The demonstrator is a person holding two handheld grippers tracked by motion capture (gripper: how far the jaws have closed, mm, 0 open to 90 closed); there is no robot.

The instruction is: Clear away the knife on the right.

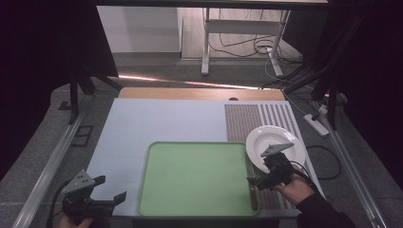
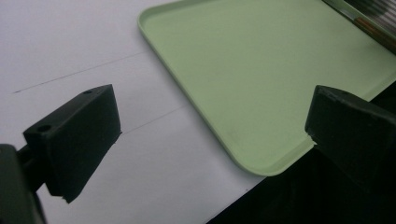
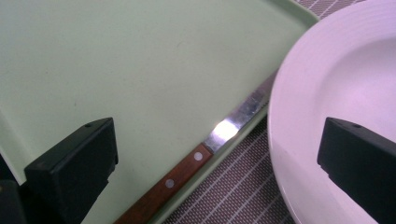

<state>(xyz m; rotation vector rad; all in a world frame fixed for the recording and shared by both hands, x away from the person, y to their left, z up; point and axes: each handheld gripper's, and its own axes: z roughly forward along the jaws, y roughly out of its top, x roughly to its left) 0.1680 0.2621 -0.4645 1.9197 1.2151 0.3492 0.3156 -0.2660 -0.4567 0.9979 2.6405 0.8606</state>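
A pale green tray [image 1: 195, 178] lies empty at the table's front middle. A knife [image 1: 254, 195] with a brown wooden handle [image 3: 168, 184] rests along the tray's right rim, its steel blade [image 3: 238, 116] pointing toward a white plate [image 1: 275, 142]. The plate sits on a striped placemat [image 1: 259, 118] and overlaps the tray's right edge. My right gripper [image 1: 263, 176] hovers open over the knife, one jaw above the tray [image 3: 116, 60], the other above the plate [image 3: 336, 79]. My left gripper [image 1: 113, 187] stands open with nothing in it near the tray's front left corner [image 2: 261, 70].
The white table sheet [image 2: 70, 46] stretches left and behind the tray. The table's front edge runs just under the left gripper. Past the far edge stand a desk frame [image 1: 206, 42] and floor cables [image 1: 266, 45]. A power strip [image 1: 316, 124] lies on the floor at the right.
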